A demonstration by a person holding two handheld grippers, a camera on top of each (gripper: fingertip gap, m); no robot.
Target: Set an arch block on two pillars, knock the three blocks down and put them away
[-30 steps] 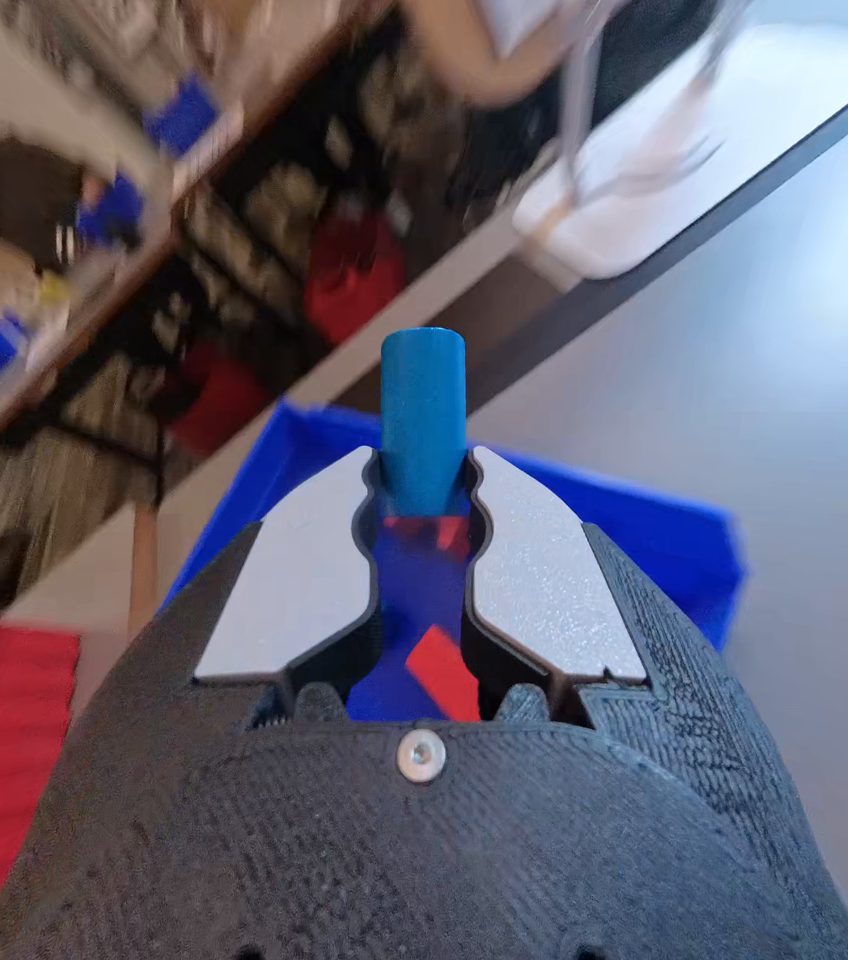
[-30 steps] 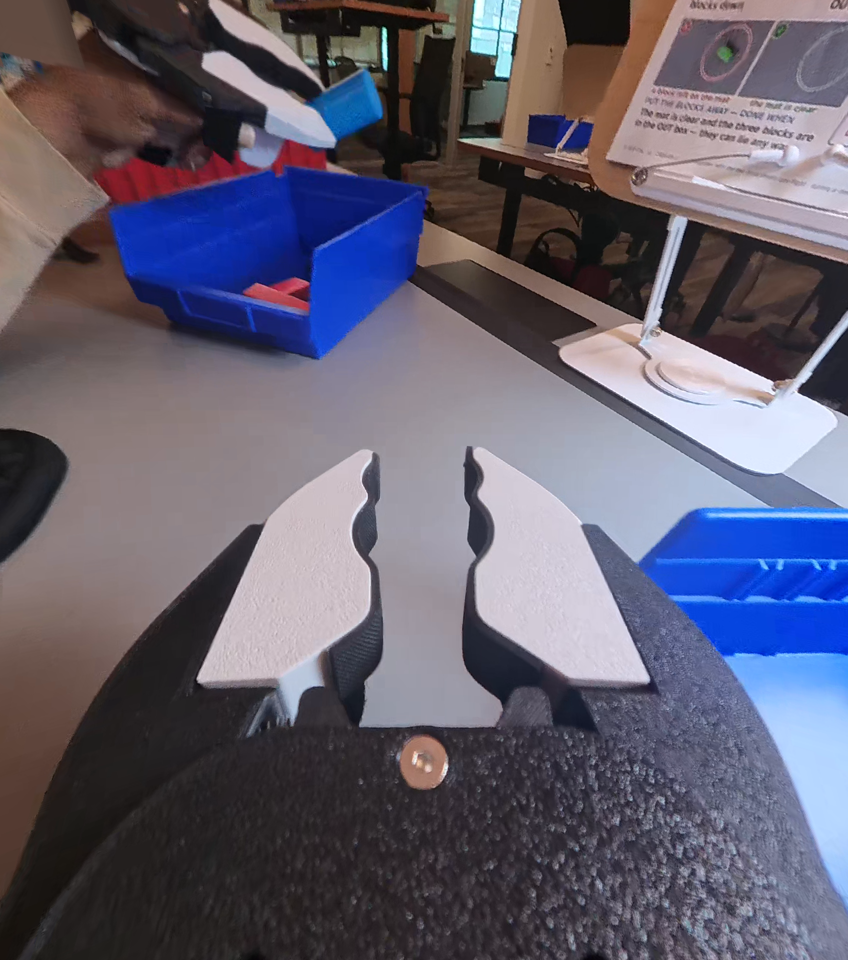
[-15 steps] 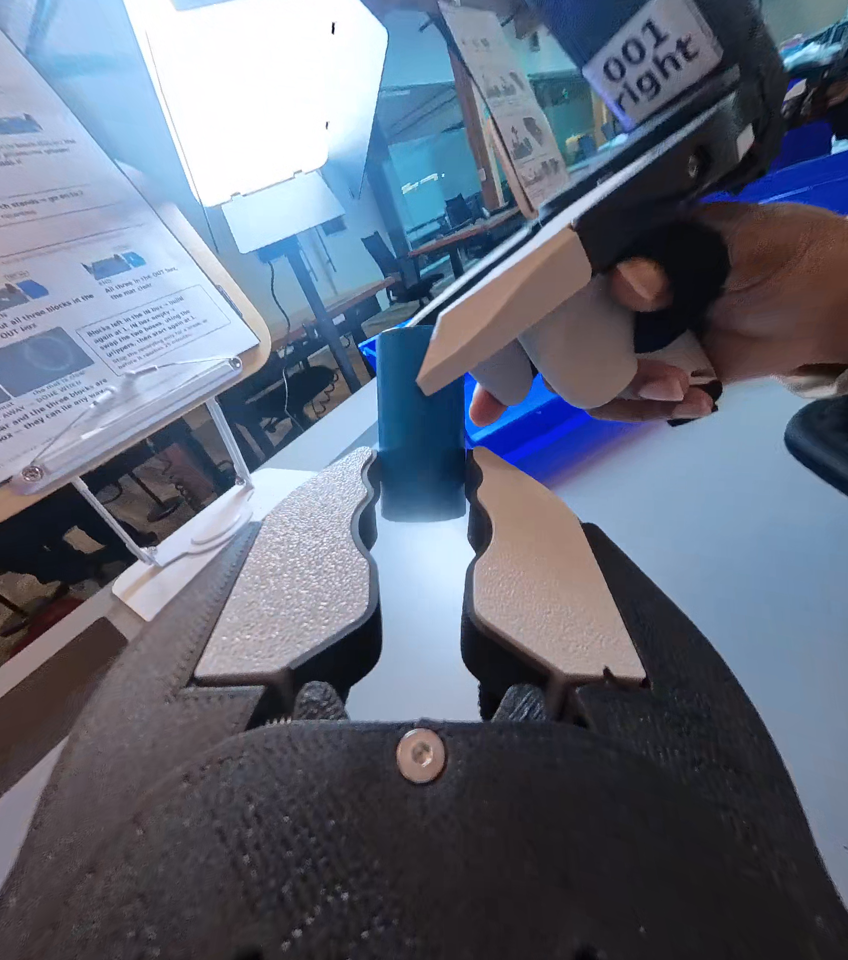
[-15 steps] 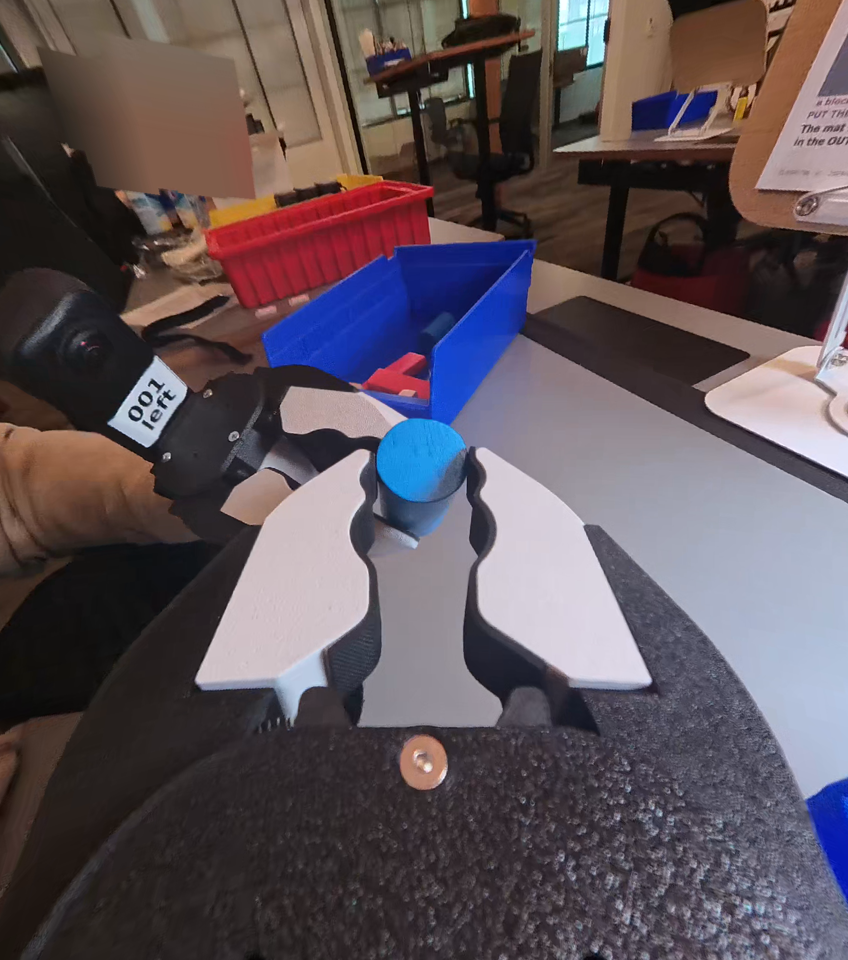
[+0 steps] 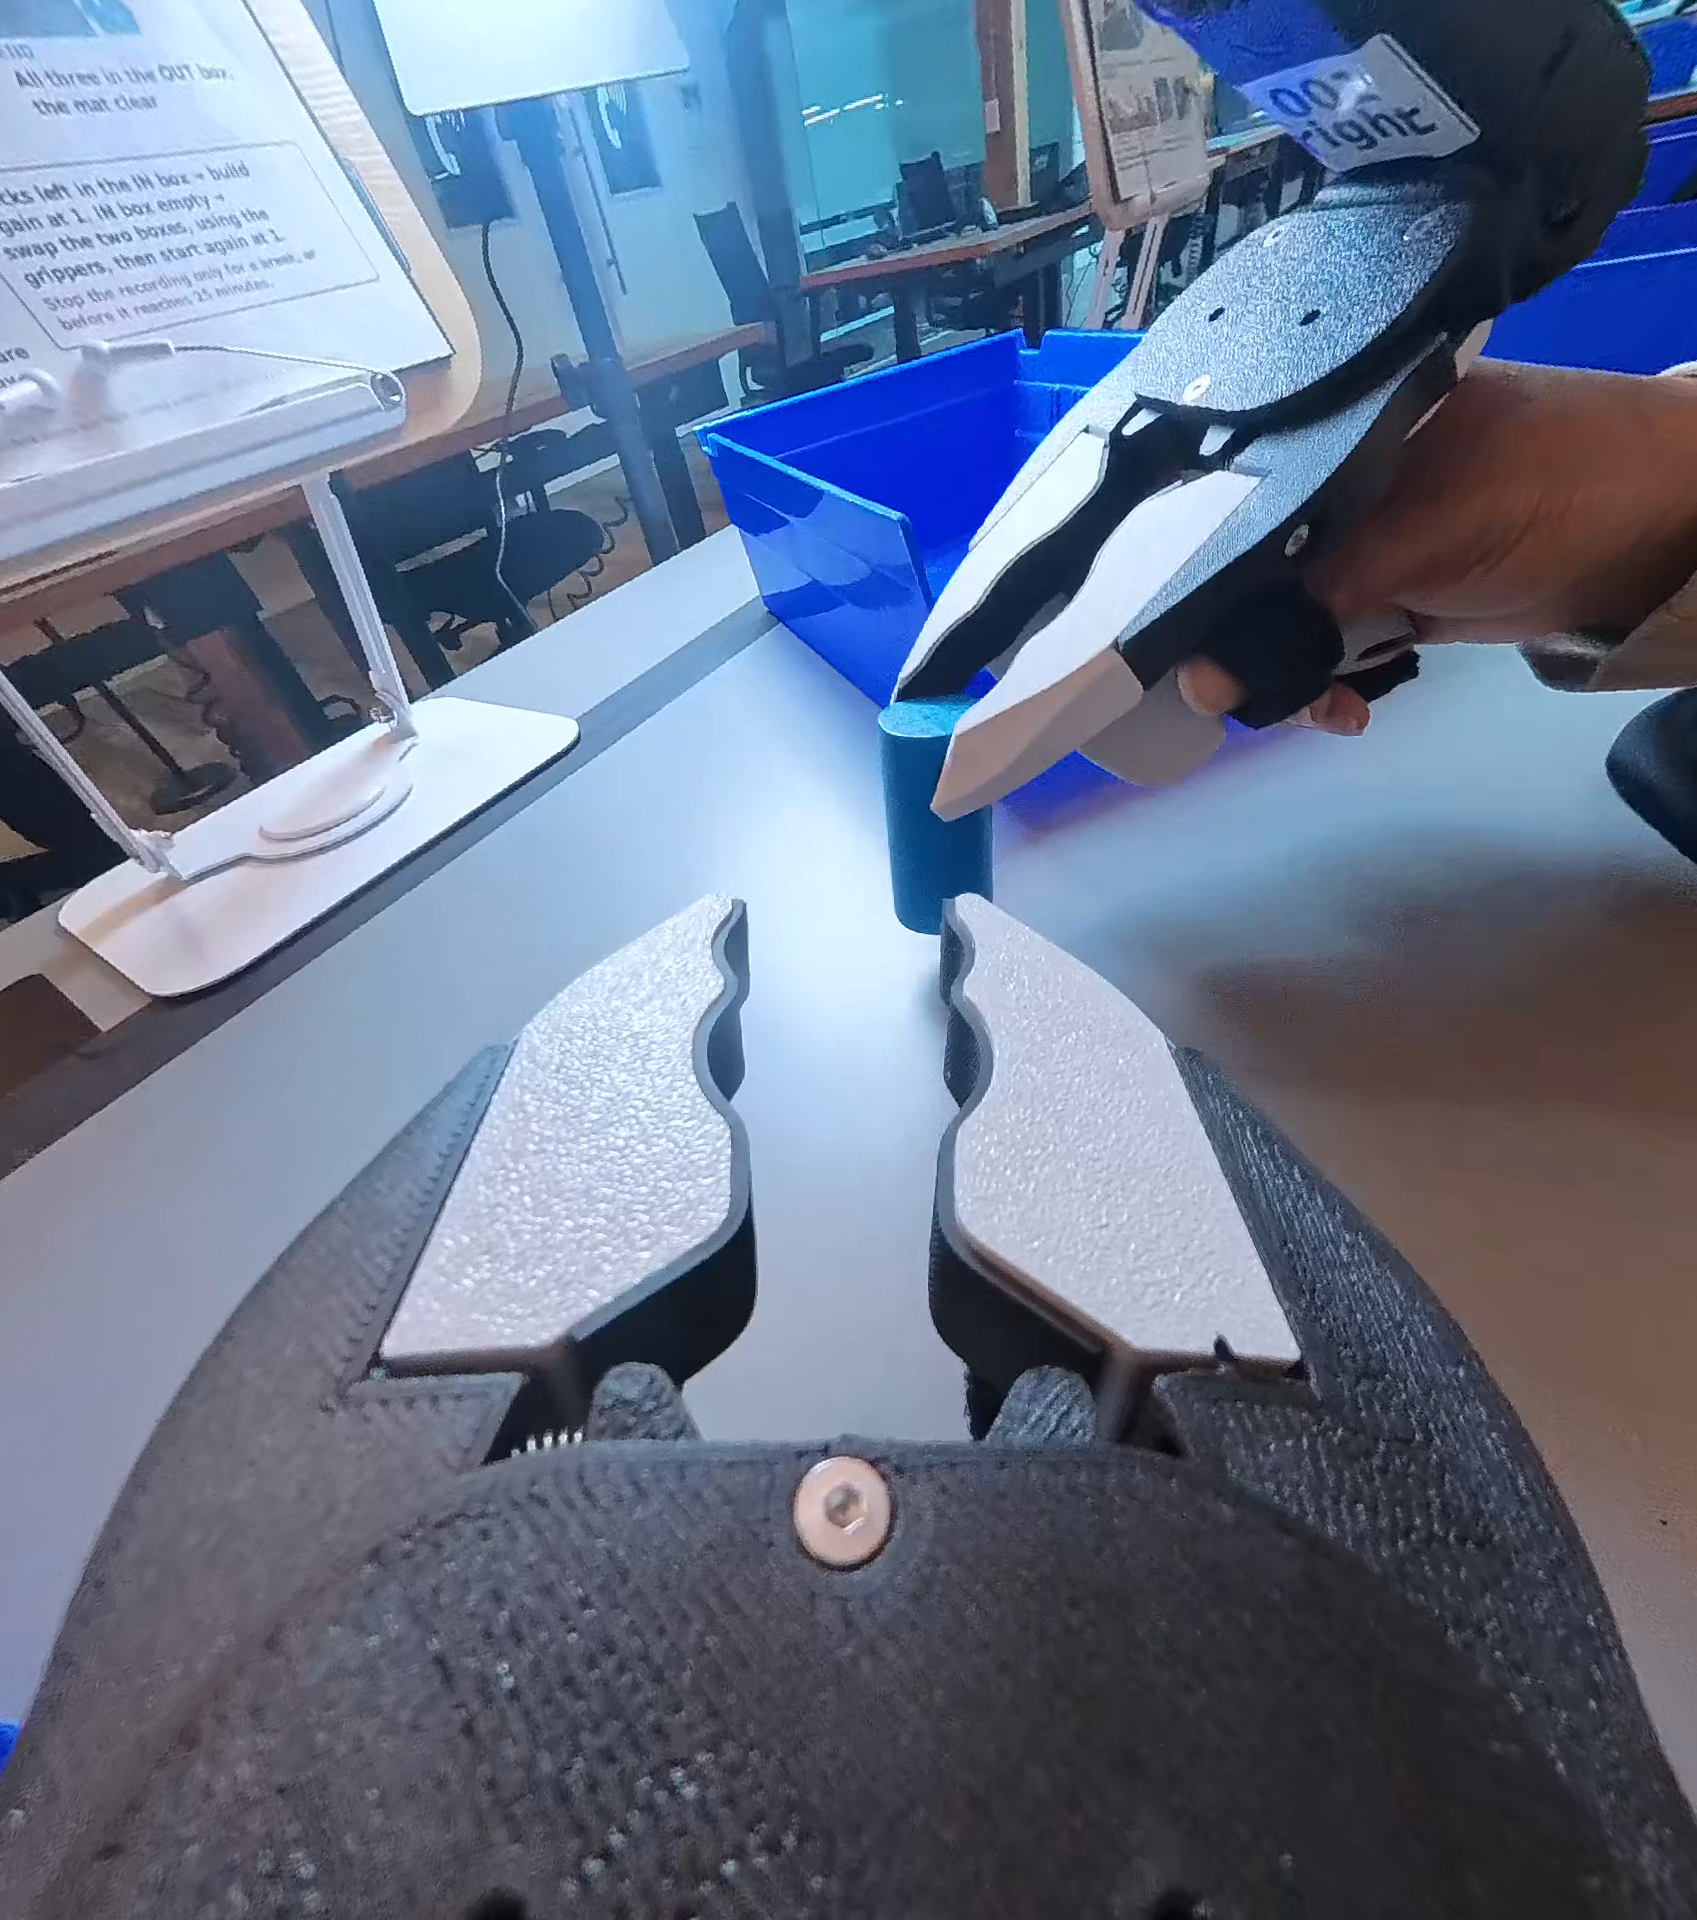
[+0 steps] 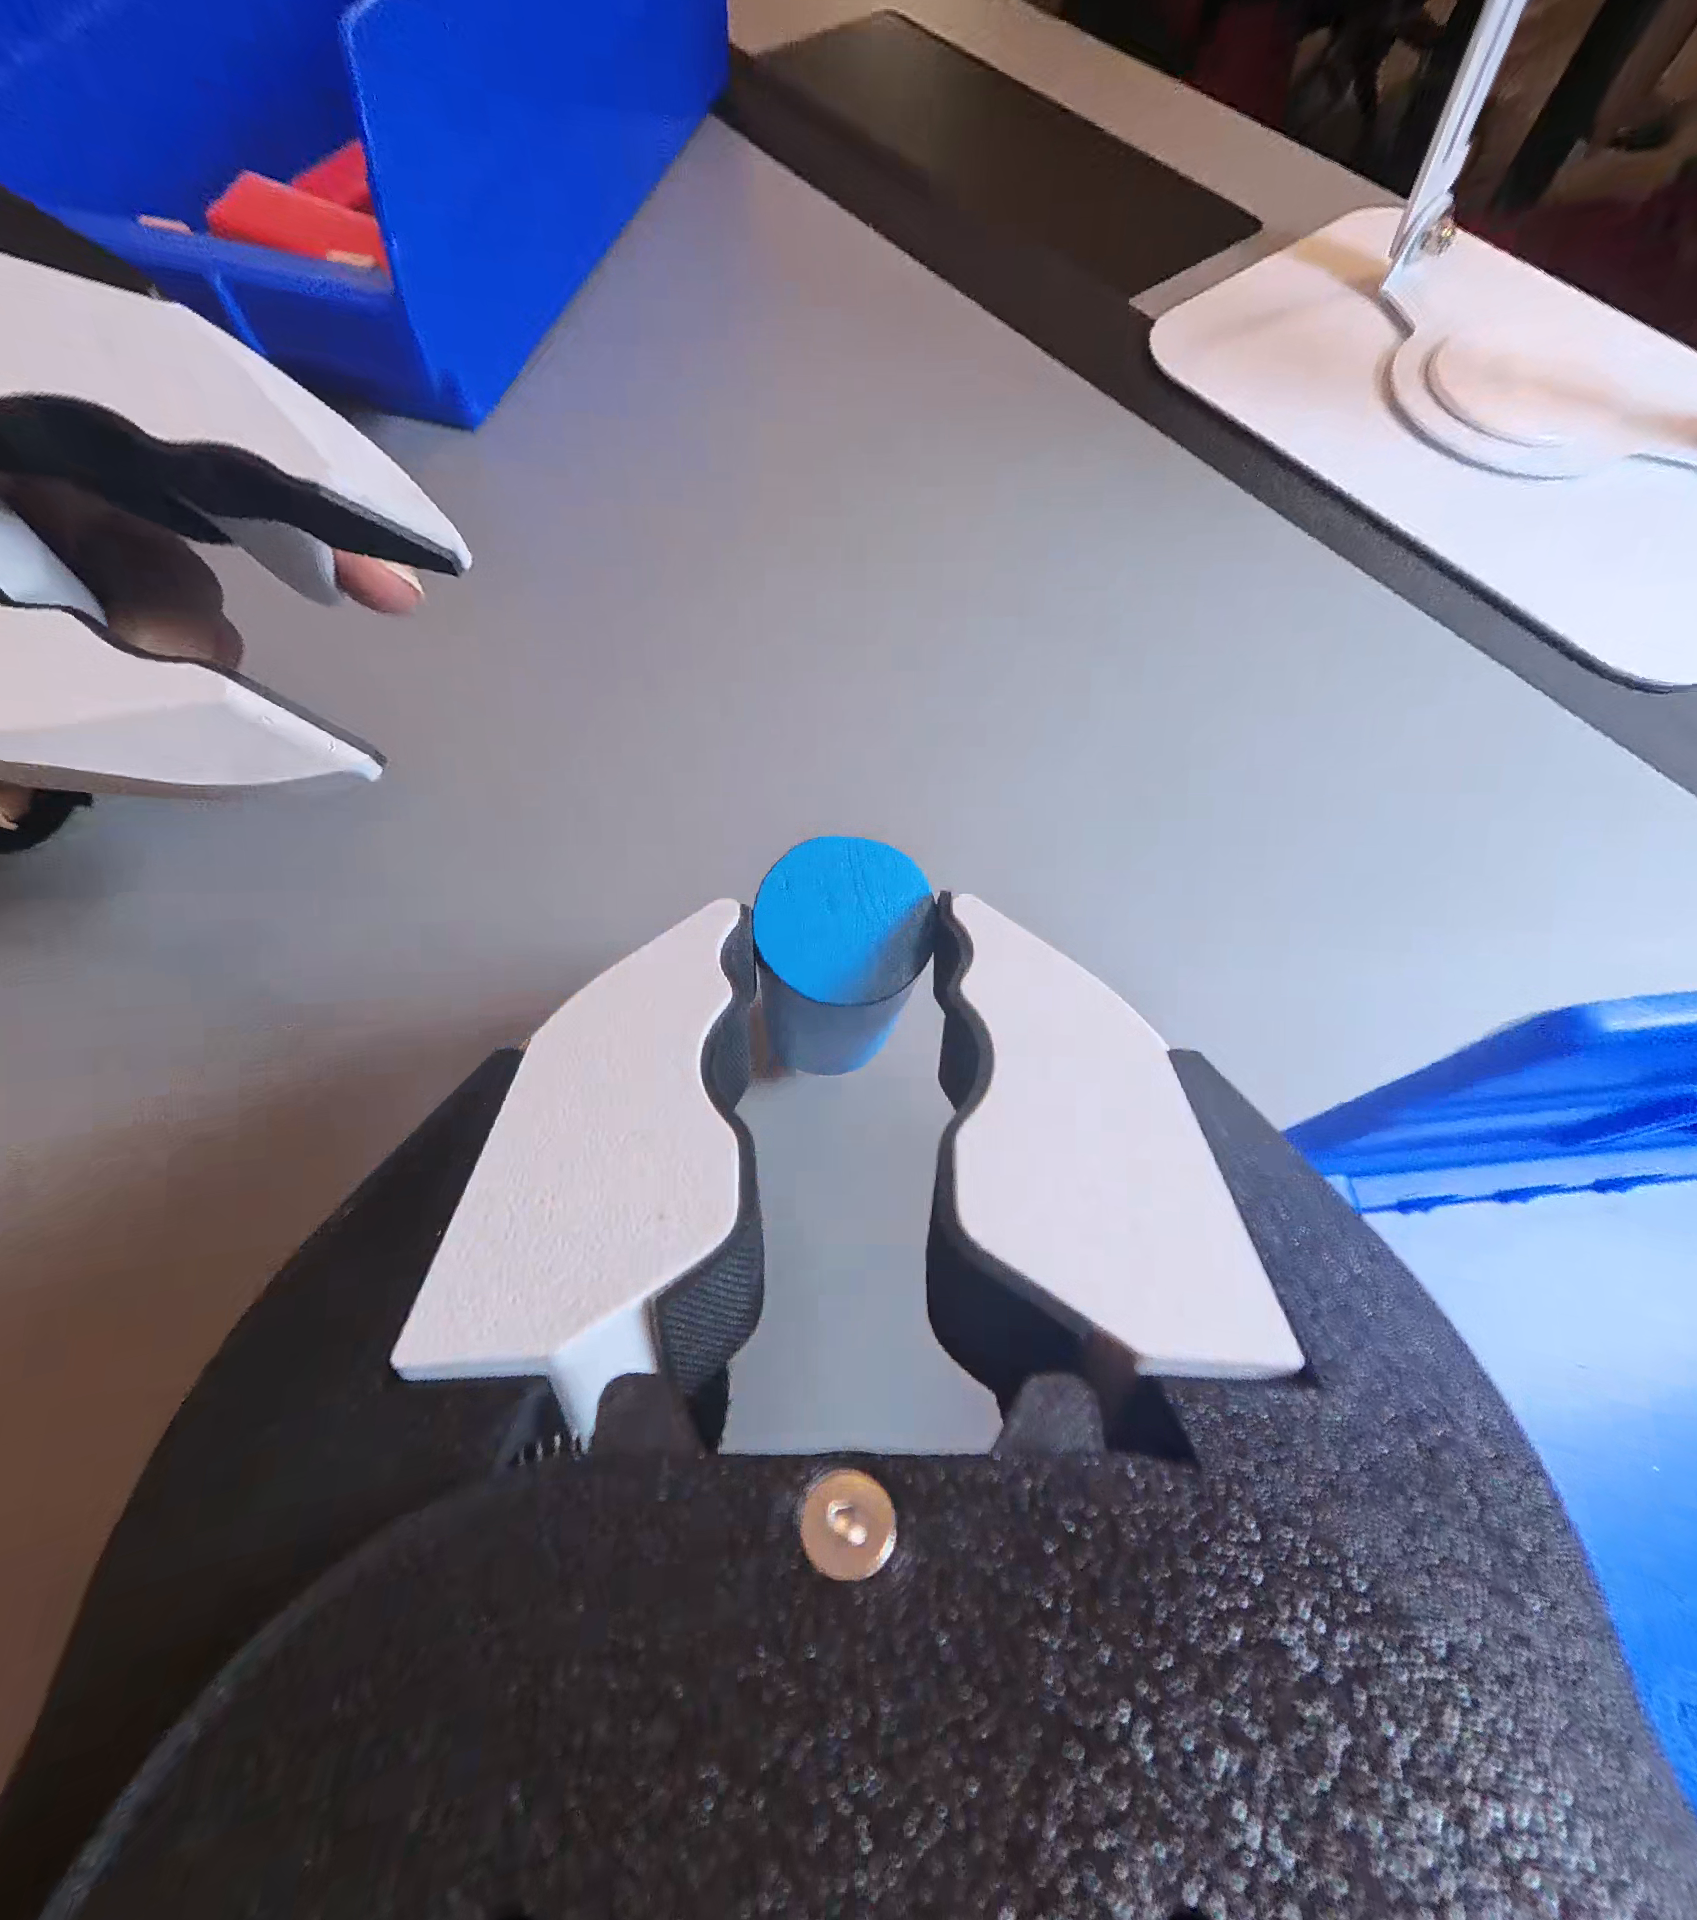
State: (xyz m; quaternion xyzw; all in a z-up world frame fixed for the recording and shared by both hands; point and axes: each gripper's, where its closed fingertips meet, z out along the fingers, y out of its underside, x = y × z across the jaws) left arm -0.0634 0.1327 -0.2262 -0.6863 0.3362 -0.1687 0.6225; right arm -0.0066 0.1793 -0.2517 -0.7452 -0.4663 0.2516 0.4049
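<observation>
**First pillar stands on the table, right gripper around its top**

The right gripper (image 6: 844, 914) comes down at a slant over the blue pillar (image 6: 839, 961), its two pale fingers parted, one on each side of the round top. From the right wrist view the tips sit right against the sides; whether they press or merely flank it I cannot tell, but the jaws are spread about as wide as the cylinder. The left gripper (image 5: 844, 914) sits low, just short of the pillar, jaws apart and empty, clear of it.

The pillar stands upright on the grey table (image 5: 1291, 1039), just in front of an open blue bin (image 5: 823, 520). A second blue bin (image 6: 470, 187), beyond the left gripper, holds red blocks (image 6: 293, 218). A white document stand (image 5: 304, 821) sits at the table's far edge.

I judge this the building stage, early on: one pillar placed, no second one, no arch. Next comes a clean let-go without tipping the cylinder, then fetching the other pillar from the bin.
</observation>
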